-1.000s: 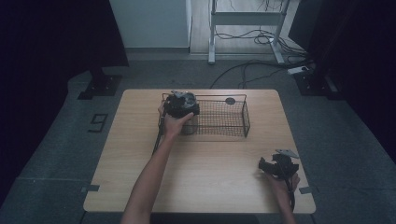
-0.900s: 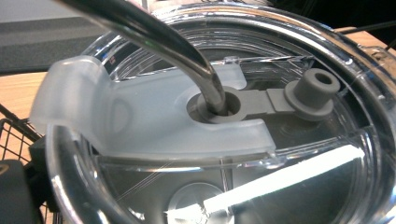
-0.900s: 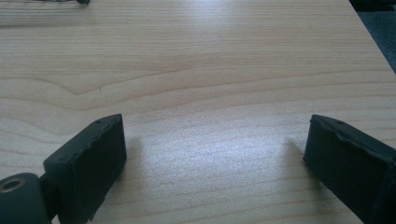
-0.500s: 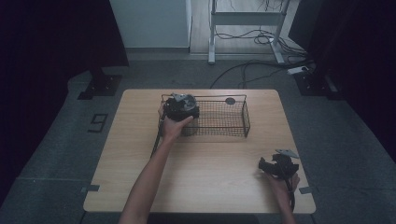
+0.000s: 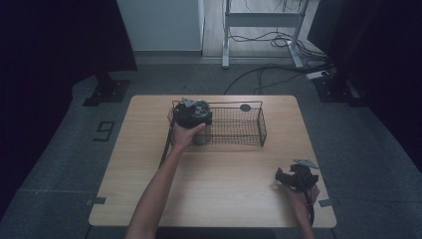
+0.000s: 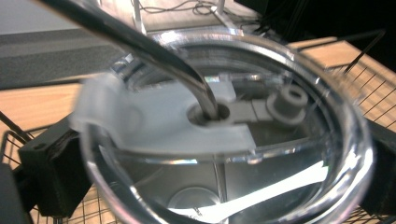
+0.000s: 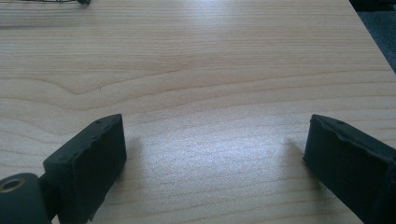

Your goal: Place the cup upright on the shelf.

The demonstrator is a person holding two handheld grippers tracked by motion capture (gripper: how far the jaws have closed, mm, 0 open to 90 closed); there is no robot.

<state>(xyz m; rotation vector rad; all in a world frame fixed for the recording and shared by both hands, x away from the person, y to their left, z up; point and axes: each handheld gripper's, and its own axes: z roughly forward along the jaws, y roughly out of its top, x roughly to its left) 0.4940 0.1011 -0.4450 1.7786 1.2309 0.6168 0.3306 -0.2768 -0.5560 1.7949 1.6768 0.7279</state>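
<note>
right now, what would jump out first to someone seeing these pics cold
The left gripper draws the eye first: it is clamped on a clear-lidded tumbler with a metal straw, held at the left end of the black wire basket near the table's far edge. The right gripper sits at the table's near right corner, jaws wide open over bare wood.

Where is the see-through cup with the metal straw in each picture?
High view: the cup sits under the left gripper, at the wire basket's left end.
Left gripper view: its clear lid and metal straw loom close, between the black jaws.
Right gripper view: not in it; bare wooden table lies between open jaws.
Shared landmark: the wooden table.
</note>
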